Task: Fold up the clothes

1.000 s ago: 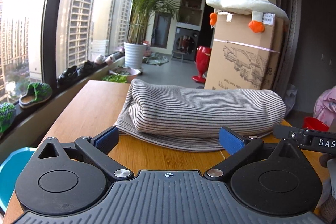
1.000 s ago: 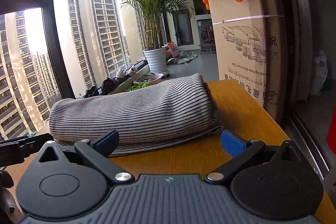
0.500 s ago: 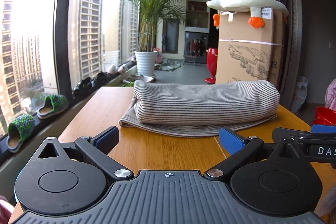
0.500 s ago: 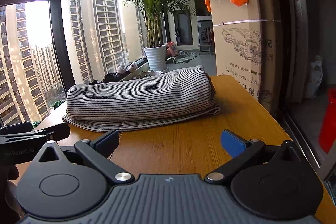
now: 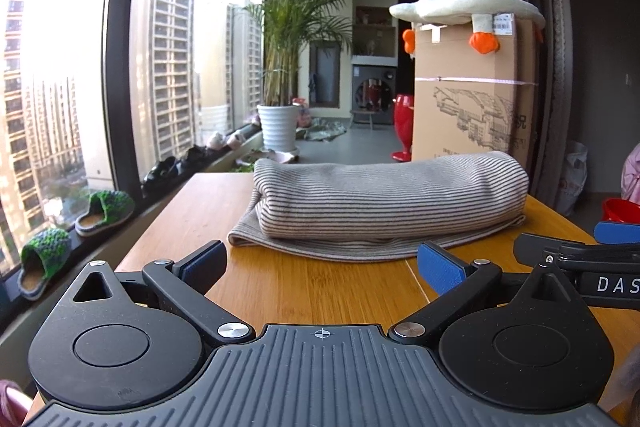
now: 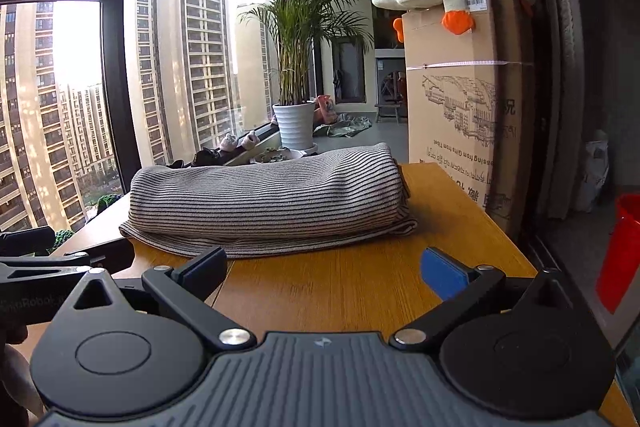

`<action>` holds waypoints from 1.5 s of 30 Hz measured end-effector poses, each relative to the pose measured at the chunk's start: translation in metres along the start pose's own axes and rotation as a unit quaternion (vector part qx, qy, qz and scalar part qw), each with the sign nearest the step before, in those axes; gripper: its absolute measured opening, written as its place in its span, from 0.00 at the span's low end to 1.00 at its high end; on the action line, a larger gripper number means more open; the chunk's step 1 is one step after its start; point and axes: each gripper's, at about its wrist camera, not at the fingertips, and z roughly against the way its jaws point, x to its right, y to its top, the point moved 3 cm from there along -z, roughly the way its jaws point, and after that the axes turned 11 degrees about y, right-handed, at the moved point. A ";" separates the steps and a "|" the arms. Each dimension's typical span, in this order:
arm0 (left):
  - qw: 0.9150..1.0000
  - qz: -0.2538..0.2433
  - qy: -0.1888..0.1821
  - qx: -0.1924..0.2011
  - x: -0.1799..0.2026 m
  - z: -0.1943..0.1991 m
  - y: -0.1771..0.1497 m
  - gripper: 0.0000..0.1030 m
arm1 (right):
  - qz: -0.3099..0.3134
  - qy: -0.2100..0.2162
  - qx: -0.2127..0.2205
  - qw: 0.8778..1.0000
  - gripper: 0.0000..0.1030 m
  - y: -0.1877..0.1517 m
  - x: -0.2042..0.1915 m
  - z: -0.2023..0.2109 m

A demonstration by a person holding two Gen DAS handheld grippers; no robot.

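Sunlit tower blocks fill the tall window, and on the warm bamboo-toned wooden table [image 5: 280, 291] lies the grey-and-dark striped knit garment [image 5: 384, 203], already doubled over into a plump bundle near the far edge. Left gripper [image 5: 322, 263], black with blue pads, stands wide open with nothing held, hanging short of the cloth. Right gripper [image 6: 326, 269] is just as wide and just as bare, near side too. By my read the fold looks close to done. The risk from here: that top layer is puffy, not pressed, so a careless nudge at the loose bottom hem could drag it and let the roll spring open, or shove the bundle toward the tall cardboard box [image 6: 460, 99] behind.
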 end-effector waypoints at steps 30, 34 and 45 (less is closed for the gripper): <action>1.000 0.002 -0.001 -0.003 -0.001 -0.002 -0.002 1.00 | 0.004 0.000 -0.005 1.000 1.00 0.000 -0.004 0.000; 1.000 0.002 -0.001 -0.003 -0.001 -0.001 -0.002 1.00 | 0.005 0.000 -0.004 1.000 1.00 0.000 -0.005 0.000; 1.000 0.001 -0.001 -0.003 -0.001 -0.001 -0.002 1.00 | 0.005 0.001 -0.004 1.000 1.00 -0.001 -0.005 0.000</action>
